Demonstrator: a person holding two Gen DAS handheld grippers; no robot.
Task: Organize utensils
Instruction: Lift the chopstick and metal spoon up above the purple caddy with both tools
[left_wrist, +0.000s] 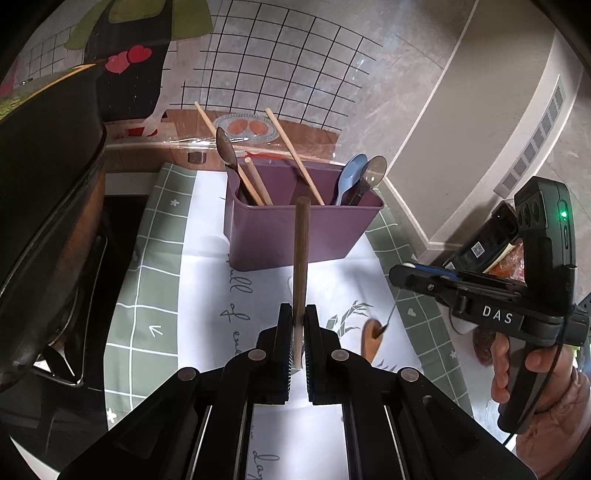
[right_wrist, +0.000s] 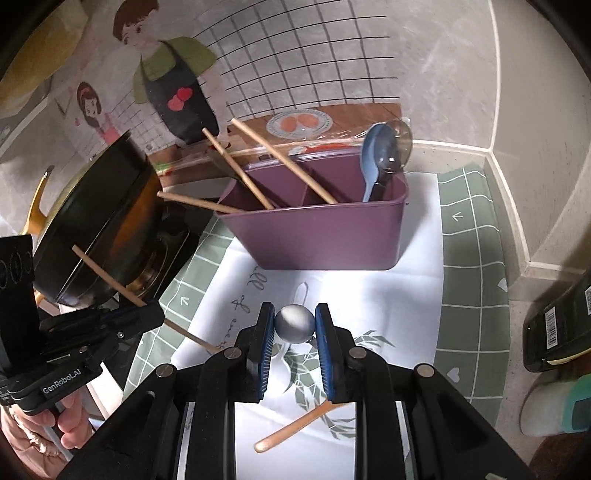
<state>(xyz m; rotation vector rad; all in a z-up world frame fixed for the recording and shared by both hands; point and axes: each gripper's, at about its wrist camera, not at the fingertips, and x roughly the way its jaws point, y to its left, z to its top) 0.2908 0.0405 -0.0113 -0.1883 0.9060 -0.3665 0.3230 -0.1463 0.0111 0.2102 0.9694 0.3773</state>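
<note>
Left gripper (left_wrist: 295, 332) is clamped on a wooden chopstick (left_wrist: 301, 254); the stick stands nearly upright between the pads, its top end overlapping the front wall of the purple caddy (left_wrist: 295, 236) at 12 o'clock. Right gripper (right_wrist: 294, 328) is closed on the bowl of a metal spoon (right_wrist: 294, 324), pads pressing either side of the rounded bowl; the handle is hidden behind the gripper. In the right wrist view the caddy sits at 12 o'clock from the gripper, on a white printed cloth (right_wrist: 388, 295) laid over a green checked mat (right_wrist: 472, 258) on the counter. Caddy contents, right wrist view: chopsticks (right_wrist: 284, 162) leaning toward 10 o'clock in the left and middle compartments, a blue spoon (right_wrist: 376, 151) and a clear spoon (right_wrist: 400, 144) upright in the right compartment. Left wrist view adds a dark metal spoon (left_wrist: 226, 151) in the left compartment beside the chopsticks. A wooden spoon (right_wrist: 295, 428) lies flat on the cloth at 6 o'clock from the right gripper, partly under it. A black pan (right_wrist: 99, 221) sits at 9 o'clock from the caddy. Left hand (right_wrist: 55, 424) shows at 8 o'clock in the right wrist view; right hand (left_wrist: 517, 369) at 4 o'clock in the left wrist view.
</note>
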